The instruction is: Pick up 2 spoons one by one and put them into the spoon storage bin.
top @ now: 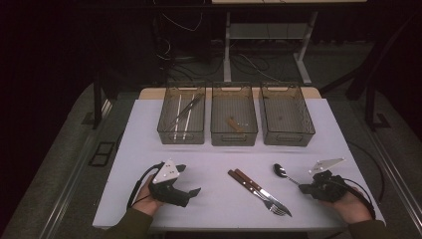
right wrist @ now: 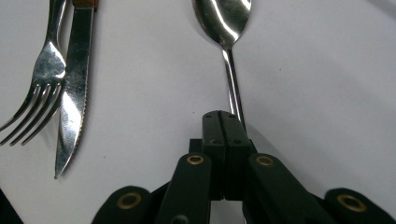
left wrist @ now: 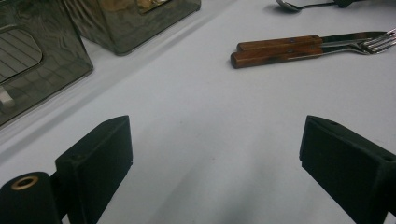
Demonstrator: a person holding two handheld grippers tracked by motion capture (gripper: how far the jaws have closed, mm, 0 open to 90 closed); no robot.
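Note:
A steel spoon (top: 281,172) (right wrist: 224,18) lies on the white table (top: 219,164), its bowl pointing away from me. My right gripper (top: 302,188) (right wrist: 223,123) is shut, its tips resting at the spoon's handle; the handle runs under the right jaw, not between the two. To the left lie a wooden-handled knife (top: 249,180) (right wrist: 74,93) and fork (top: 276,208) (right wrist: 42,74), side by side. My left gripper (top: 190,179) (left wrist: 215,163) rests low over bare table at the left, open, nothing between its jaws. Its view takes in the wooden handles (left wrist: 280,49).
Three clear smoky bins stand in a row at the back of the table: the left bin (top: 164,130) holds long thin utensils, the middle bin (top: 215,133) a small brown piece, and the right bin (top: 308,130) looks bare. The table's front edge runs just below both hands.

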